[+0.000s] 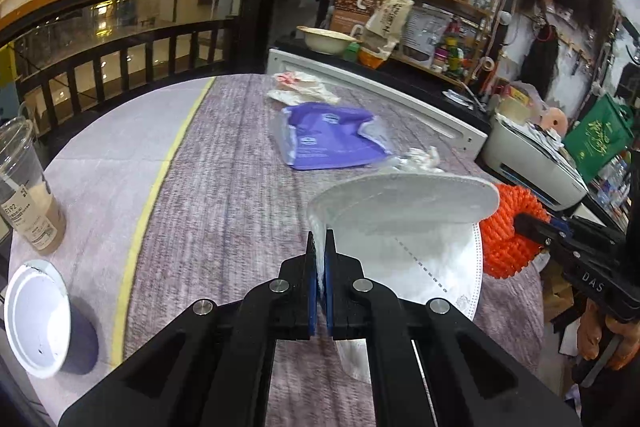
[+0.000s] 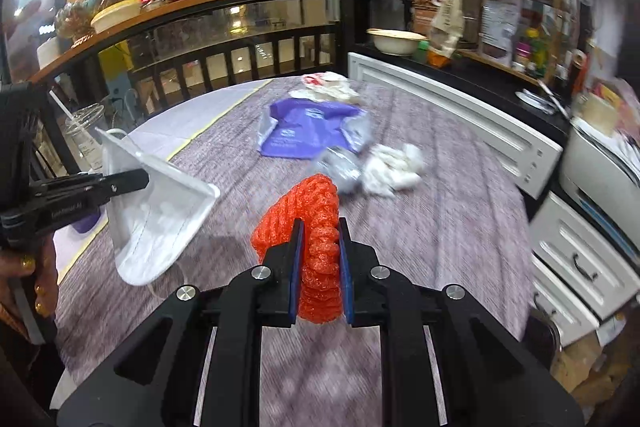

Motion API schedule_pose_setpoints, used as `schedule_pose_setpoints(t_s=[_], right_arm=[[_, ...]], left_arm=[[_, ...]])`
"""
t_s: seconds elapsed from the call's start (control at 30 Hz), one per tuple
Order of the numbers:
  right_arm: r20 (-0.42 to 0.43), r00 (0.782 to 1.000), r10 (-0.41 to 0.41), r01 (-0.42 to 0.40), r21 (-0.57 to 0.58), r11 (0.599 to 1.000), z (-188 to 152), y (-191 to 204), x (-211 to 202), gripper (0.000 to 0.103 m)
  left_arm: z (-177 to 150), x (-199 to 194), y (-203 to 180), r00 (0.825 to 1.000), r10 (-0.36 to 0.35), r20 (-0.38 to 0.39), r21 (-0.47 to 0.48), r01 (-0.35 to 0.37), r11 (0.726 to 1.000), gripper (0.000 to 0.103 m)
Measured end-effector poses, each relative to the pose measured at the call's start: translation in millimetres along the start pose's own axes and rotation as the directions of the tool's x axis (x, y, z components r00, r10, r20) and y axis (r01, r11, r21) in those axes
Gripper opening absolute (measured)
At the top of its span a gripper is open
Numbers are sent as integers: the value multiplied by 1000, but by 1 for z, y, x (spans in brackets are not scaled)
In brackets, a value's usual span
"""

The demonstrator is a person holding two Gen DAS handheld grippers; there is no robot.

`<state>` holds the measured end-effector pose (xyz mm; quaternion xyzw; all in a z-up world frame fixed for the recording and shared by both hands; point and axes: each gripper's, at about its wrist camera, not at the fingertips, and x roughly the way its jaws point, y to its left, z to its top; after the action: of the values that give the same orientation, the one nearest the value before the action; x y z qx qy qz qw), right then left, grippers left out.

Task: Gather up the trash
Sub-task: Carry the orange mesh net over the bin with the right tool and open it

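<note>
In hand: left tool point(image 1: 319, 251) pinching mask point(image 1: 404, 203), right tool point(image 2: 319, 247) pinching orange net point(image 2: 308, 207), both lifted off worktop point(image 1: 224, 187); left lying: purple bag point(image 1: 328, 139), tissue point(image 2: 394, 167), clear wrapper point(image 2: 338, 167), far wrappers point(image 1: 300, 89); no bin visible.

Left gripper point(image 1: 320, 251) clamped tight, right gripper point(image 2: 320, 247) closed too (both angled downward) — each gripping something.
</note>
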<state>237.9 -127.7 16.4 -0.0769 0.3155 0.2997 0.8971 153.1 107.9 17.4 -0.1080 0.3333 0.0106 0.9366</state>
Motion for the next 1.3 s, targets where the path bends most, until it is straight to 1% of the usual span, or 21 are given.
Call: schedule_pose_setpoints(t_s=[0.2,0.37,0.53,0.7,0.83,0.93,1.03,1.07,1.13,1.3], right_arm=[[27,997,-66,64,87,994,-33,-34,-46,16],[33,990,-138,132,161,978,-61,-66,-77,16],[9,980,-197,190,229,955,-89,-96,-95,16],[-27,965,-259,256,291,922,-116,-125,-107,16],[-66,947,-315,319,320,892,-132,-146,-109,16],[-105,935,-340,355,345,869,-143,-162,-103,17],[-172,916,-364,402,366,839,-157,-182,-90,17],[-199,910,-363,413,381,827,-163,-190,-83,17],[-231,904,-360,425,392,816,-173,-199,-73,17],[-296,892,-340,440,404,802,-189,-214,-46,17]], left_arm=[[-6,-3,-44,997,-75,-7,54,75,996,4],[-14,-1,-79,991,-130,-24,95,131,987,4],[-21,1,-109,983,-179,-40,121,183,976,4],[-25,2,-133,975,-214,-51,136,219,966,4],[-29,5,-148,969,-238,-65,151,245,958,4],[-31,4,-159,966,-250,-69,164,259,952,4],[-33,4,-166,963,-259,-75,170,268,948,4],[-33,5,-168,962,-261,-78,172,271,947,4],[-35,5,-173,962,-261,-80,176,271,946,4],[-36,8,-176,961,-263,-89,176,275,945,4]])
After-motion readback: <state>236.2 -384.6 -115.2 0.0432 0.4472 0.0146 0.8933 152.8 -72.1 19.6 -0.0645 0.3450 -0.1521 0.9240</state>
